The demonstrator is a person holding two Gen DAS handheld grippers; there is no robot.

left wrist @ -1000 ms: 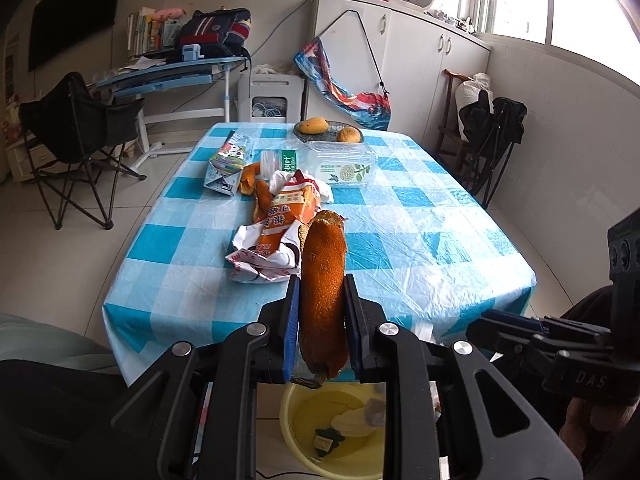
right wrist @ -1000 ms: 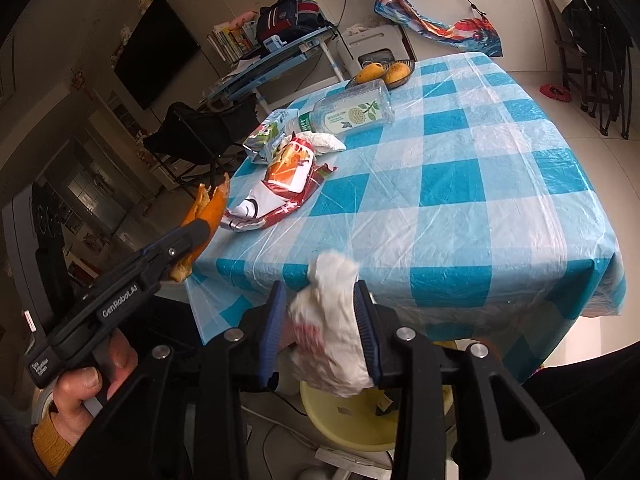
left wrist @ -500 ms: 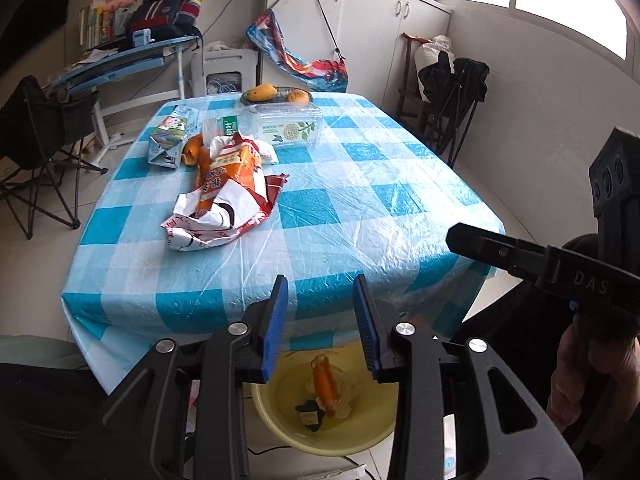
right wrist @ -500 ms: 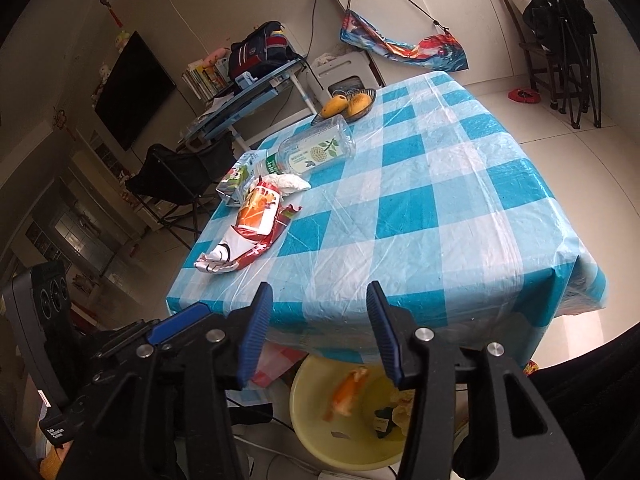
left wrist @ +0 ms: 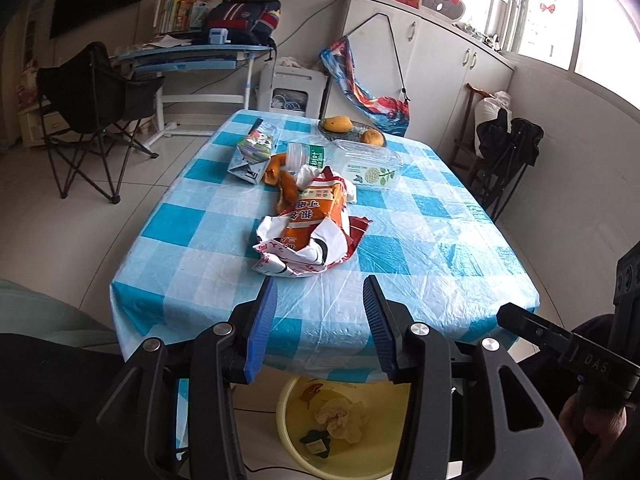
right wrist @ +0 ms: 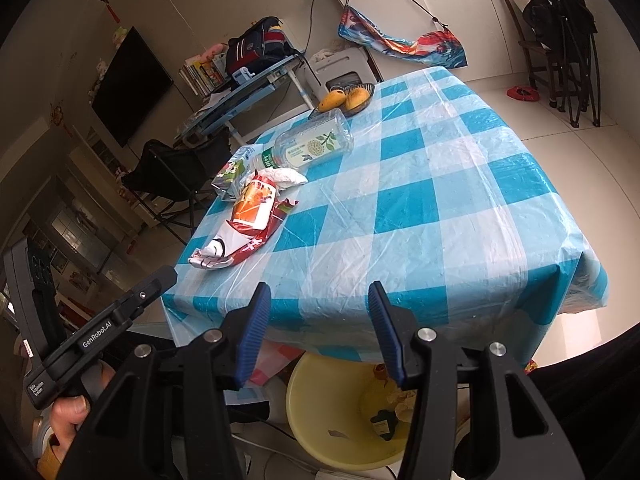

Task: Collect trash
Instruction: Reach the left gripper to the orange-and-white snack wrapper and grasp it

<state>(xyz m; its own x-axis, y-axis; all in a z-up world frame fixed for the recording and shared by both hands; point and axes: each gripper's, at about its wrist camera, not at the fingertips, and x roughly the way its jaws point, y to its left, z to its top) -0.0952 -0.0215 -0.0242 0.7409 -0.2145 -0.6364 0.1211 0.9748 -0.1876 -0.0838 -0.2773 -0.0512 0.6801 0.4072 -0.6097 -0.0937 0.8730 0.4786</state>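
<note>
Both grippers are held over the near edge of a table (left wrist: 420, 240) draped in a blue-and-white checked plastic cloth. The left gripper (left wrist: 320, 320) is seen with its blue-padded jaws parted and nothing between them; the jaws have just been opening. The right gripper (right wrist: 318, 330) is likewise spread apart and empty, its jaws also having just been opening.

A yellow basin (left wrist: 288, 420) is set on the floor below the table's near edge, partly hidden by the grippers. Inside it a crumpled white tissue (left wrist: 340, 418), an orange peel (left wrist: 310, 391) and a small dark scrap (left wrist: 316, 442) are gathered.

More trash is left on the tabletop. A torn red-and-white wrapper (left wrist: 304, 252) is spread near the middle, with an orange snack bag (left wrist: 316, 208) lying on top of it. Behind these, pieces of orange peel (left wrist: 282, 178) are scattered beside a tipped drink carton (left wrist: 254, 152). A clear plastic bottle (left wrist: 360, 164) with a green label is laid on its side just beyond a wad of white paper (right wrist: 286, 176). At the far end a dish of mangoes (left wrist: 352, 130) is placed.

In the right wrist view, the left gripper's black handle is gripped by a hand (right wrist: 70, 416) at the lower left.
</note>
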